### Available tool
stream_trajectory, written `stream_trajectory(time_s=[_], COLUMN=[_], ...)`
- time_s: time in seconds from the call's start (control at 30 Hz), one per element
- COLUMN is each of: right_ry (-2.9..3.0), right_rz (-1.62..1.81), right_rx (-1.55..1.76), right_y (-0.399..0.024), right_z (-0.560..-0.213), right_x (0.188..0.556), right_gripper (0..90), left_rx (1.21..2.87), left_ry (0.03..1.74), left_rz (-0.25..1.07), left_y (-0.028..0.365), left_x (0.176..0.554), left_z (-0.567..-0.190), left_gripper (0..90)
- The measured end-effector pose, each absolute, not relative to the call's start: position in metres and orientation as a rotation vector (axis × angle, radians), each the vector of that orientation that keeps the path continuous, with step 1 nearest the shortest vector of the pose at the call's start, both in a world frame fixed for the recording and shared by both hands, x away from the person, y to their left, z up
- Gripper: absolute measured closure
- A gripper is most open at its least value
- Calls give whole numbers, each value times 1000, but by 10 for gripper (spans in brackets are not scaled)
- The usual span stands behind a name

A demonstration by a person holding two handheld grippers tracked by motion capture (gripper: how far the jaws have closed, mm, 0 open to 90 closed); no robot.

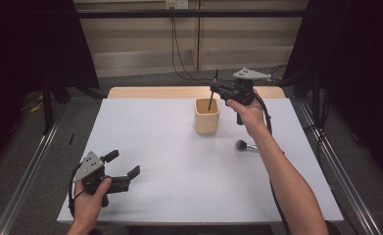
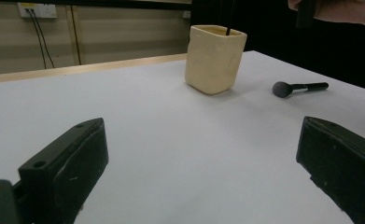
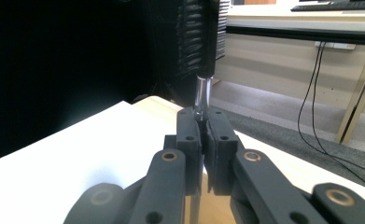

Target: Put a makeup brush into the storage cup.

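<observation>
A cream cup (image 1: 206, 116) (image 2: 214, 58) stands on the white table (image 1: 179, 166) toward the back middle. My right gripper (image 1: 219, 90) (image 3: 204, 122) hovers just above and behind the cup, shut on a thin black brush (image 1: 212, 93) (image 3: 200, 42). The brush stands nearly upright, bristles up, with its lower end dipping inside the cup (image 2: 228, 29). A second makeup brush (image 1: 246, 145) (image 2: 299, 87) with a round dark head lies flat on the table right of the cup. Near the table's front left my left gripper (image 1: 123, 164) (image 2: 201, 140) is held open, with nothing between its jaws.
A wooden strip (image 1: 179, 92) runs along the table's far edge. Metal rails (image 1: 27, 166) flank the table on both sides, and cables (image 1: 179, 54) hang down the back wall. The person's right forearm (image 1: 282, 171) stretches over the table's right half.
</observation>
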State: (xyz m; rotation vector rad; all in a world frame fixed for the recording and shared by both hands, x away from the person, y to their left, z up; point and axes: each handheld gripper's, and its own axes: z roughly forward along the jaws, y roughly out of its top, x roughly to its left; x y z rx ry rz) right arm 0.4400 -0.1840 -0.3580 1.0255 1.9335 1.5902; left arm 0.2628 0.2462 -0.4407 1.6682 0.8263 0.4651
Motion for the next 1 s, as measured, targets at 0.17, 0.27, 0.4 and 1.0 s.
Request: stream_trajectory(time_s=[0.17, 0.27, 0.4, 1.0], right_ry=[1954, 1962, 1974, 2004], right_rz=[1583, 1581, 1577, 1559], right_rx=[1046, 1047, 1054, 1086], right_y=[-184, -184, -183, -182], right_z=[-362, -364, -367, -386], right_x=[441, 441, 441, 442], right_gripper=[859, 859, 858, 857], left_rx=[1675, 1682, 1676, 1684], left_ry=[813, 812, 819, 830], left_rz=[463, 464, 467, 469], left_y=[244, 245, 246, 247], left_x=[262, 262, 263, 263], left_z=[-440, -440, -440, -441], left_gripper=[22, 22, 22, 22])
